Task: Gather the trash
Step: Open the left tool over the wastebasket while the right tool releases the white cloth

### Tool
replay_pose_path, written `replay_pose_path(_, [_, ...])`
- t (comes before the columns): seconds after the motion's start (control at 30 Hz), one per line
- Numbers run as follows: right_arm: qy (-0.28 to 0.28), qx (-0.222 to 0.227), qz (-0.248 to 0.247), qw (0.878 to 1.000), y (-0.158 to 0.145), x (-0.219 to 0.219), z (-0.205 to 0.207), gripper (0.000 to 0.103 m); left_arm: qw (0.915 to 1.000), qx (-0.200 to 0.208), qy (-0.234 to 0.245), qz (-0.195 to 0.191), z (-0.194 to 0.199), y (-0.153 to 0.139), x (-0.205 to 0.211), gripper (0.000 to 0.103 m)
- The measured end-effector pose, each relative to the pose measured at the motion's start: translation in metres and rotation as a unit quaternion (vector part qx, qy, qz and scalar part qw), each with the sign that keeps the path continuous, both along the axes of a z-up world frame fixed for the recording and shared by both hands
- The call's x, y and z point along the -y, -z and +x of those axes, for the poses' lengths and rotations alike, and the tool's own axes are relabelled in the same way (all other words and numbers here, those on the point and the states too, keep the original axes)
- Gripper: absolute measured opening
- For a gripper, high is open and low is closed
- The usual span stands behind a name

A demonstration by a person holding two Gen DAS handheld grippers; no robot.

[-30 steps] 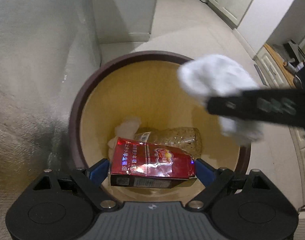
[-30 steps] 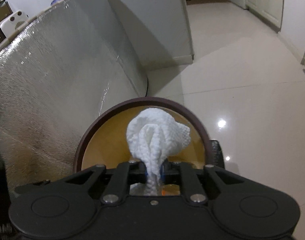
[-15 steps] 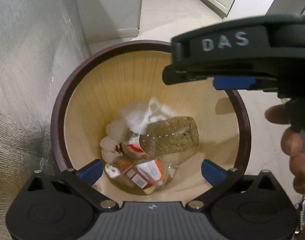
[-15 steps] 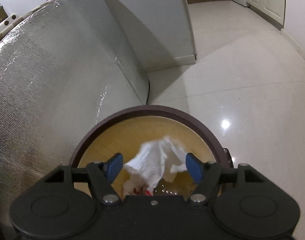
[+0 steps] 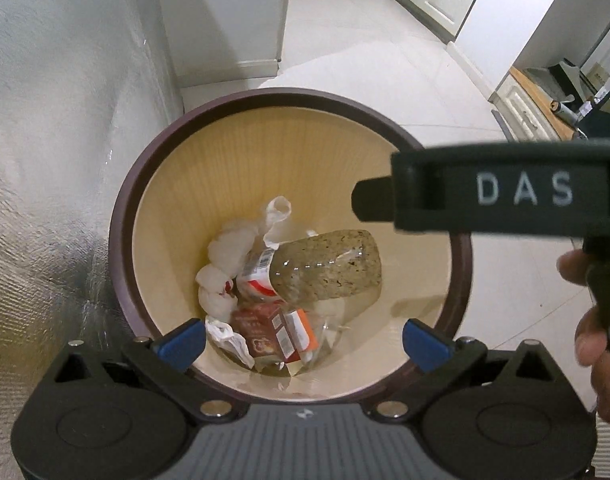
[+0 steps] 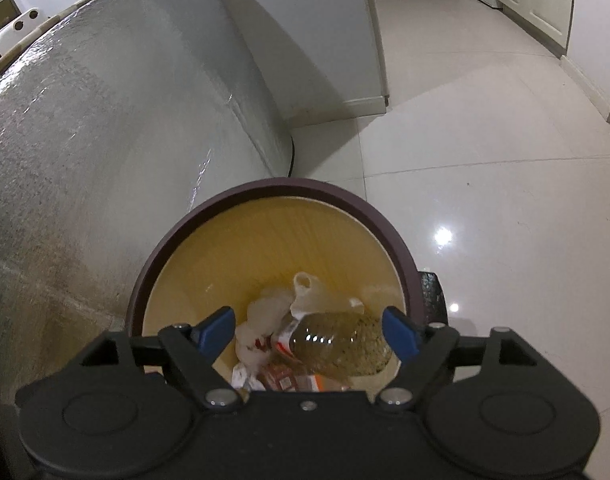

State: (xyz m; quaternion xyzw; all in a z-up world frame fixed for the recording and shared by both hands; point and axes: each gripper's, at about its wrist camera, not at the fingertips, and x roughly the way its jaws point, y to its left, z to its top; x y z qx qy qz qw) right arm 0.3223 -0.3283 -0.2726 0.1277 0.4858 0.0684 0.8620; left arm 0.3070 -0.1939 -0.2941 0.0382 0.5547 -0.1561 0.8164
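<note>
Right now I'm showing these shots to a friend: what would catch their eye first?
Probably the round bin with its dark rim and yellow inside, standing on the pale floor beside a silvery wall. At its bottom lie a plastic bottle, white tissues and a red packet. Both claws hang over it, holding nothing.

A glossy pale tiled floor [image 6: 485, 168] carries a round waste bin with a dark brown rim and yellow-tan inside [image 5: 241, 100], standing just beside a tall silver quilted-foil covered mass [image 6: 105, 152]; a white cabinet base [image 6: 345, 106] stands farther back on the tiles
</note>
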Motion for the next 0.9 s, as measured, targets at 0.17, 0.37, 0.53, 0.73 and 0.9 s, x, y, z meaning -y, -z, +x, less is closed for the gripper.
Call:
replay_pose_path(0.17, [-0.005, 0.009, -0.002, 1.0, -0.01, 0.004, -0.012, 0.097, 1.0, 0.004, -0.003, 0.004, -0.009, -0.01, 0.003, 0.103])
replay_pose_path(0.37, [0.005, 0.029, -0.009, 1.0, -0.027, 0.006, -0.028, 0.103, 0.9998, 0.008, -0.014, -0.008, -0.019, -0.026, -0.003, 0.103])
replay_pose_path(0.53, [0.007, 0.04, -0.013, 0.999, -0.042, 0.008, -0.042, 0.103, 0.9995, 0.015, -0.025, -0.007, -0.03, -0.039, -0.01, 0.103])
replay_pose_path(0.73, [0.014, 0.057, -0.014, 0.998, -0.06, 0.008, -0.062, 0.103, 0.9988, 0.035, -0.033, -0.004, -0.046, -0.06, -0.02, 0.103])
replay_pose_path(0.9, [0.017, 0.073, -0.019, 0.997, -0.079, 0.008, -0.081, 0.103, 0.9978, 0.054, -0.036, -0.008, -0.063, -0.081, -0.029, 0.103])
